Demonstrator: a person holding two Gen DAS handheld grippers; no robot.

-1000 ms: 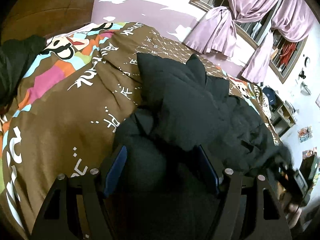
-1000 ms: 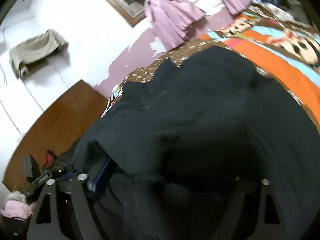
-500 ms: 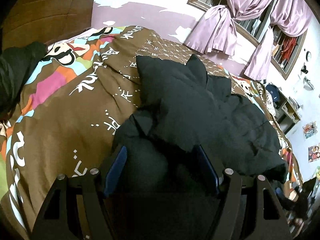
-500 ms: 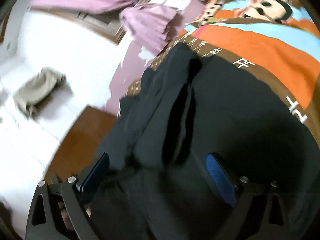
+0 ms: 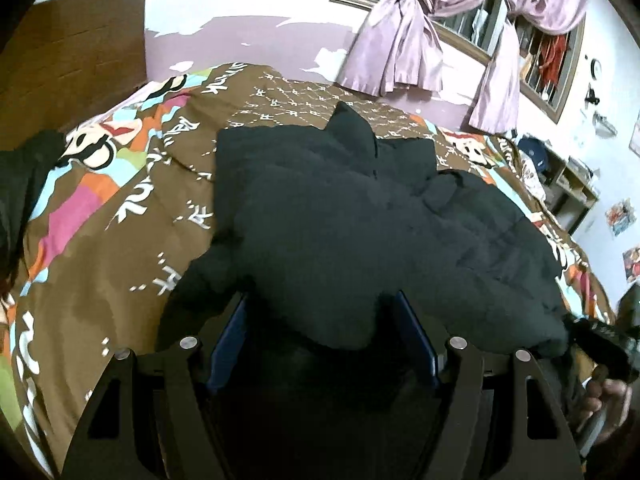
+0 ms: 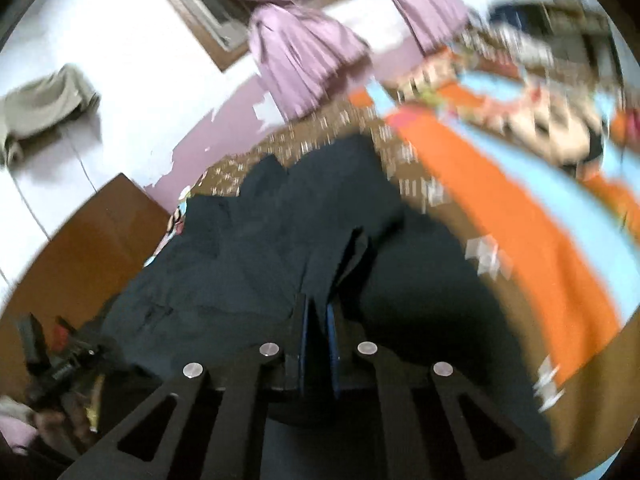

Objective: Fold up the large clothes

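Right gripper (image 6: 318,320): the two blue-padded fingers (image 6: 303,320) are drawn almost together, pinching a thin upright fold of the black garment (image 6: 256,248) between them. The narrow grip suits a single edge or seam of cloth, which is probably the handle for drawing that side over. The right wrist view is smeared by motion, so the exact edge held cannot be told.

Left gripper (image 5: 320,344): the fingers stand wide apart, one blue pad (image 5: 228,340) on the left and one on the right, with a near lobe of the garment (image 5: 360,232) bulging down between them. The cloth lies in the gap, yet the pads do not appear to press it; whether they touch it cannot be told. The wide stance fits a thick, padded bundle.

Garment: a bulky black piece, lying in a heap across the middle of the bedspread (image 5: 100,240), its far edge showing two peaks toward the wall. It is partly gathered, not yet a flat rectangle, so the fold is judged to be at an early or middle stage.

Surroundings: the brown bedspread with white lettering and coloured cartoon patches bears the garment. A wooden headboard (image 5: 68,48) stands far left. Tied purple curtains (image 5: 400,48) hang at the window on the far wall. A second dark item (image 5: 24,184) lies at the left edge of the bed, well apart from the garment.
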